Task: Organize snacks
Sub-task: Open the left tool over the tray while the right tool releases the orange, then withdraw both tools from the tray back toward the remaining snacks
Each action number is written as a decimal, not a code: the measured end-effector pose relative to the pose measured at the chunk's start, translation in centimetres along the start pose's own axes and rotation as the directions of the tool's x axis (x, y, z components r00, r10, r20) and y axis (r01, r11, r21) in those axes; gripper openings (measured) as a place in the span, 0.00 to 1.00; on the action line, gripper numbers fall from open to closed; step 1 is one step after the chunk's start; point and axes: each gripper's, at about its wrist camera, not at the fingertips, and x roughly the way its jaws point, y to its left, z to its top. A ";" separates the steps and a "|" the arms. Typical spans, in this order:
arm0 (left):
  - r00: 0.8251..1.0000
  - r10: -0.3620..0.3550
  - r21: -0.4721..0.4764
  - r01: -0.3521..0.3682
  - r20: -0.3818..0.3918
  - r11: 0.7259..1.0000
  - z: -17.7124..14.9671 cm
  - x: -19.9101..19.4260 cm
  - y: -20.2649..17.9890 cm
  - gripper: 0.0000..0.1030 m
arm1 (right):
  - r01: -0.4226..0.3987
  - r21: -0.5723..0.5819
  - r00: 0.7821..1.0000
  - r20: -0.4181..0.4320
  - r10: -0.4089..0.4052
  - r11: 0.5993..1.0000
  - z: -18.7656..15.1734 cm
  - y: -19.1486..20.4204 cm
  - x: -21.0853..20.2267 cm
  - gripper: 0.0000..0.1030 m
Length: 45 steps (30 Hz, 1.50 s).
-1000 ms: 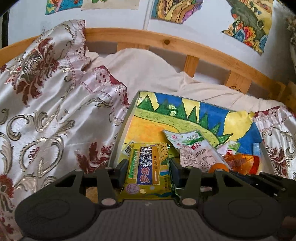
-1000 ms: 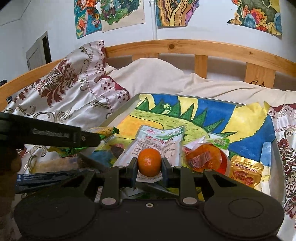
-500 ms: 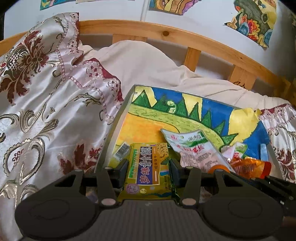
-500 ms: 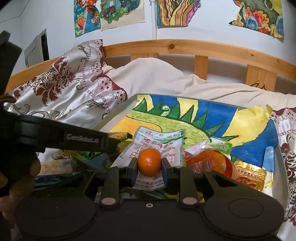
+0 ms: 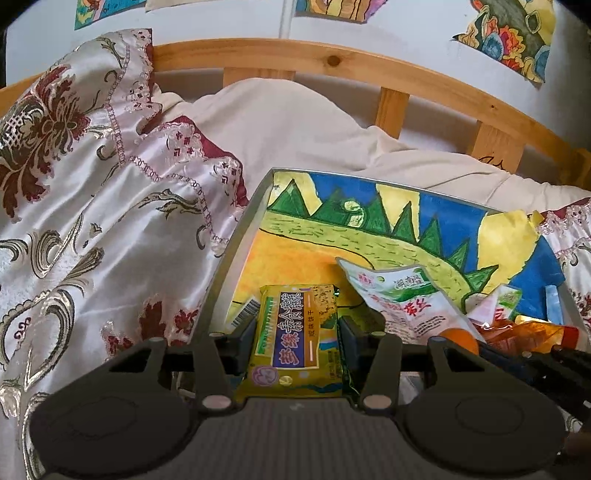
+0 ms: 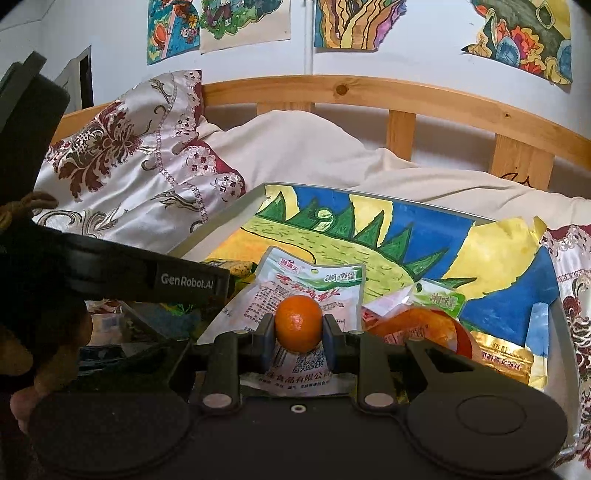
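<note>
Over the near left corner of the painted tray [image 5: 236,236], my left gripper [image 5: 297,328] is clamped on a yellow snack packet [image 5: 295,332], and my right gripper [image 6: 299,325] pinches a small orange [image 6: 298,323] above the white pouch [image 6: 314,284]. I judge the round orange could roll out of so narrow a pinch. Both tools sit close together, so either release risks a knock.

Wall drawings [image 6: 524,33] cropped at top
</note>
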 end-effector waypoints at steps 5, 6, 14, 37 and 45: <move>1.000 0.003 -0.005 -0.003 -0.018 1.000 -0.1 0.4 0.3 0.51 | -0.007 -0.006 1.000 0.002 0.007 1.000 0.0 -0.1 0.3 0.29; 1.000 0.001 -0.005 -0.001 -0.023 1.000 -0.1 0.4 0.3 0.52 | -0.012 0.000 1.000 0.005 0.012 1.000 0.0 -0.2 0.3 0.30; 1.000 -0.004 -0.021 0.004 -0.018 1.000 0.1 -0.1 0.4 0.70 | -0.006 0.001 1.000 0.012 0.006 1.000 0.1 -0.1 0.1 0.45; 0.993 0.025 -0.135 -0.009 0.119 0.991 0.9 -5.7 2.6 0.99 | 0.023 0.012 0.991 0.132 -0.024 1.000 1.6 -0.3 -3.7 0.85; 0.979 0.058 -0.124 -0.034 0.196 0.992 1.2 -9.3 3.4 0.99 | 0.026 0.018 0.981 0.192 -0.029 1.000 2.0 -0.6 -6.9 0.95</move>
